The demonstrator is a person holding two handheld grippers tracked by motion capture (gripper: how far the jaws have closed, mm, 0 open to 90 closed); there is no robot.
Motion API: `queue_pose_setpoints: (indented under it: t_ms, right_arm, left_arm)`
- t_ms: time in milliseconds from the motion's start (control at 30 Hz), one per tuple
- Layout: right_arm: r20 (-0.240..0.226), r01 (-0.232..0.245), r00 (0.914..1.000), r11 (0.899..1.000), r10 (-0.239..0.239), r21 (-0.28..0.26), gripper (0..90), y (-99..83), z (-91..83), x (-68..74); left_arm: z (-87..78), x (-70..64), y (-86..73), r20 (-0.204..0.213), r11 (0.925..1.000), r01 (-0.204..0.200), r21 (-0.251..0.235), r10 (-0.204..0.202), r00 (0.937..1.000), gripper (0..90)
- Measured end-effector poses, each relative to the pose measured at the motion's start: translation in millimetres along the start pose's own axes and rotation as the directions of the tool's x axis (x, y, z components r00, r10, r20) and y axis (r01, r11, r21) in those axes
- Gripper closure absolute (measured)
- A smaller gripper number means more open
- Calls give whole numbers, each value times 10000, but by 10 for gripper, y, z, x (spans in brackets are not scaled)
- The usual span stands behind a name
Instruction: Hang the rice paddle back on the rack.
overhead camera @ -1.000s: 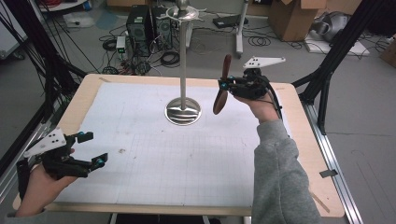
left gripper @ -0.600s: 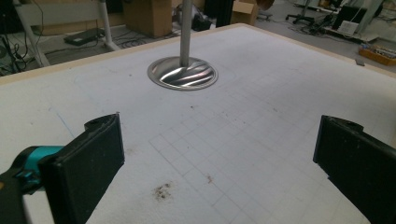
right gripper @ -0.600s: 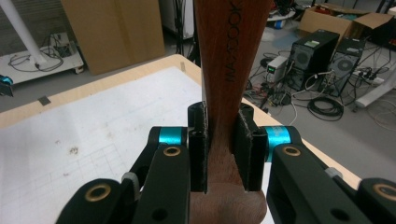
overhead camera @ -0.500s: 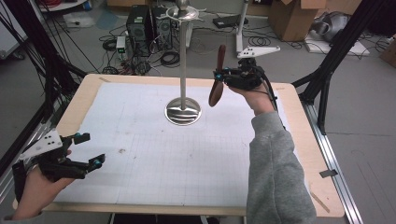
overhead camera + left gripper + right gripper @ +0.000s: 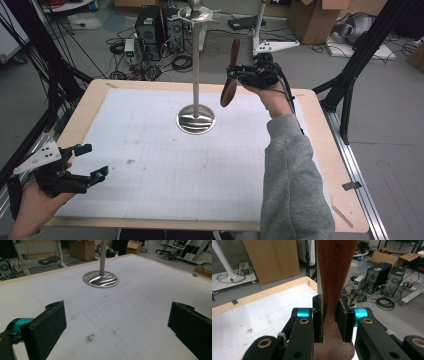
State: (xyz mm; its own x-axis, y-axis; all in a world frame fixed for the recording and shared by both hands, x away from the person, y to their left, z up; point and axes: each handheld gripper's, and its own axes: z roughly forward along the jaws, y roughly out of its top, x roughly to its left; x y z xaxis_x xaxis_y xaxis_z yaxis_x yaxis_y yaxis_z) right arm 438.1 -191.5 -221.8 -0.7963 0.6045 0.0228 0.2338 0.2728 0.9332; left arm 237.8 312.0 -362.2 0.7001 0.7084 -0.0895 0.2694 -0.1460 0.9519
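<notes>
A brown wooden utensil point(image 5: 230, 76) hangs nearly upright above the table's far right part, just right of the metal stand's pole point(image 5: 196, 65). My right gripper point(image 5: 240, 74) is shut on its neck. In the right gripper view the pads clamp the wood point(image 5: 334, 270) from both sides, and my right gripper point(image 5: 331, 302) hides the lower end. The stand's round base point(image 5: 196, 120) rests on the white mat, also seen as the base point(image 5: 101, 280). My left gripper point(image 5: 95, 161) stands open near the front left corner; my left gripper point(image 5: 117, 317) has only mat between its pads.
A white gridded mat point(image 5: 165, 170) covers the wooden table point(image 5: 320, 165). The stand's top piece point(image 5: 196, 11) carries short arms high above the table. Computer towers point(image 5: 160, 27), cables and cardboard boxes point(image 5: 312, 17) lie on the floor beyond the far edge.
My right gripper has lifted the wooden utensil higher and a little left toward the pole, turning it more upright. My left gripper has drifted slightly toward the front edge.
</notes>
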Motion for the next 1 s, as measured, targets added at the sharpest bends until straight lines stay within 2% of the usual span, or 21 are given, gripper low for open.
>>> queue_pose_setpoints:
  t_ms: [200,367,600,1000]
  right_arm:
    - [-84,38,10000,10000,-39,-77,775,59,39,13]
    - [-6,-112,9999,9998,112,-137,775,73,58,-16]
    - [77,-121,9999,9999,122,-107,775,102,97,-55]
    - [101,183,9998,9998,-183,4,775,231,103,-47]
  left_arm:
    - [-56,-3,-2,-99,10000,-17,-29,17,9999,23]
    - [-101,-9,-5,-177,9999,15,-100,-17,9998,23]
    - [-85,-12,-59,-213,9998,46,168,-42,9998,23]
    - [-111,-33,-91,-232,9998,82,197,-78,9997,23]
